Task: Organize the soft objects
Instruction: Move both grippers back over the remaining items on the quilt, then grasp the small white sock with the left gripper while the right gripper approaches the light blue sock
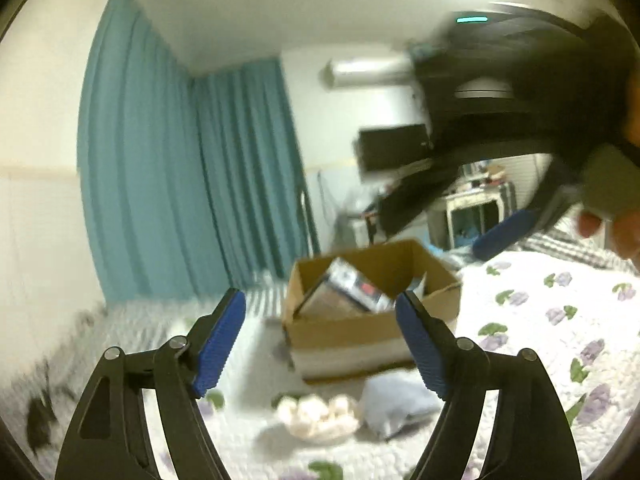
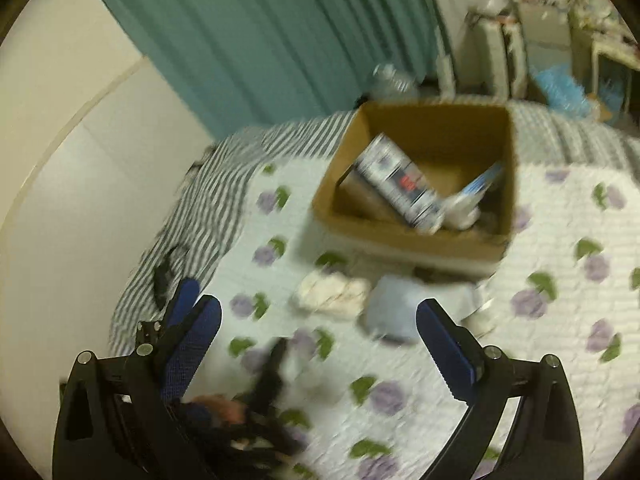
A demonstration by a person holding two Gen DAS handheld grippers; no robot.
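Box (image 2: 412,236) one, soft bundles (image 2: 332,290) two

Nothing readable here tbh. The pack (image 2: 400,184) in the box (image 2: 404,236) has a red mark and blue-white print, but it's all motion blur; same from the left wrist, at about 1 o'clock

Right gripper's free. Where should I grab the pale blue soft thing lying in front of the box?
Come straight down on the pale blue bundle with the open right gripper, pinching its raised middle. It lies slumped on the quilt, close beside the cream soft item, so close the jaws clear of that side.
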